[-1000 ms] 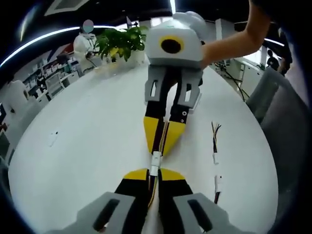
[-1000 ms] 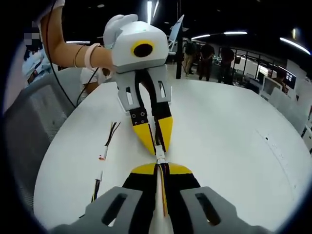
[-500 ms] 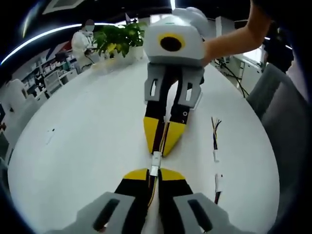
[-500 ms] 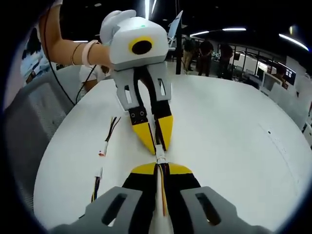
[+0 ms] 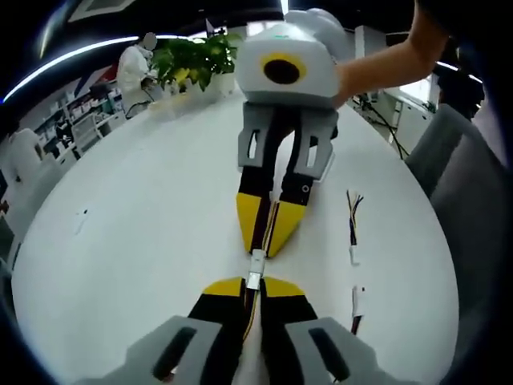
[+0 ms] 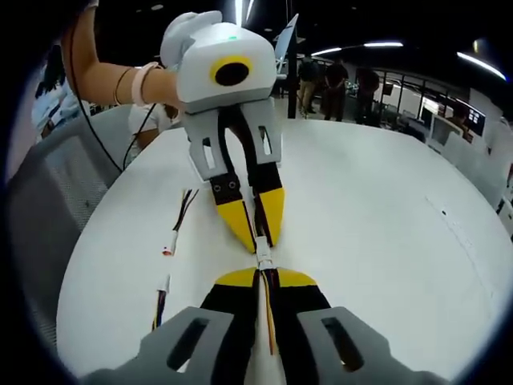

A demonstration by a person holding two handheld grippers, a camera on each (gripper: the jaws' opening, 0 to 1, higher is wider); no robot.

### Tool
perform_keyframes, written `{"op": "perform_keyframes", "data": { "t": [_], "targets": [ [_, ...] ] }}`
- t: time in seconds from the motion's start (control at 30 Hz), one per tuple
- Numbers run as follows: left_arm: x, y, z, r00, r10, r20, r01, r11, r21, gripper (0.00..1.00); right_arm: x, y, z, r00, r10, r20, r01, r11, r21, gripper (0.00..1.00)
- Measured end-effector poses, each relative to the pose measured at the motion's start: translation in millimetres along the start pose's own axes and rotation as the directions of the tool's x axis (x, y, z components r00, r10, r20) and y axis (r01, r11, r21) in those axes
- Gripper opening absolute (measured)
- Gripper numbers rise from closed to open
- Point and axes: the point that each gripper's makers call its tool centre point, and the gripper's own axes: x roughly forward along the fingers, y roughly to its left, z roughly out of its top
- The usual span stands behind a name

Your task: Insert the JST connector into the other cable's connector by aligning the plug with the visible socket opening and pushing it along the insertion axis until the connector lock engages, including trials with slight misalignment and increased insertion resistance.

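- Connector (image 5: 255, 271): small white piece sits between the two grippers' yellow tips, low centre of left gripper view; in right gripper view it's at (image 6: 262, 263). The two halves look butted together in line, no gap I can make out.
- Progress: aligning looks done, plug seems in the socket. Can't tell if the lock has caught – too small. Prob left: last push, then let go.
- Left gripper (image 5: 248, 287): jaws nearly closed, clenched on its cable (image 5: 252, 309), right behind the white piece.
- Right gripper (image 6: 264, 279): same, jaws pinched on its own cable (image 6: 265, 313); comes in from 12 o'clock in left gripper view.
- Spare cables (image 5: 353, 241) lie on the white table (image 5: 136, 224) at 3 o'clock of the grippers, well apart, untouched.
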Motion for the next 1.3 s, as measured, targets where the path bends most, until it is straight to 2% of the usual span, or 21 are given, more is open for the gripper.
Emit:
{"op": "perform_keyframes", "data": {
  "t": [0.47,0.8,1.3],
  "targets": [
    [-1.4,-1.4,1.3,1.0,0.005,-0.009,-0.006,1.0,-0.029,0.0,0.4,1.4,0.2,1.0,-0.002,-0.006,0.002,1.0,0.001,0.04],
    [-2.3,-2.3,2.4,1.0,0.009,-0.017,-0.009,1.0,-0.019,0.0,0.5,2.9,1.4,1.0,-0.012,-0.019,0.012,1.0,0.009,0.05],
    [-7.9,-4.1,5.4,0.999,0.036,-0.031,-0.035,0.999,0.021,0.08,-4.3,5.6,6.9,0.998,-0.039,-0.042,0.038,0.999,-0.02,0.08]
  ]
}}
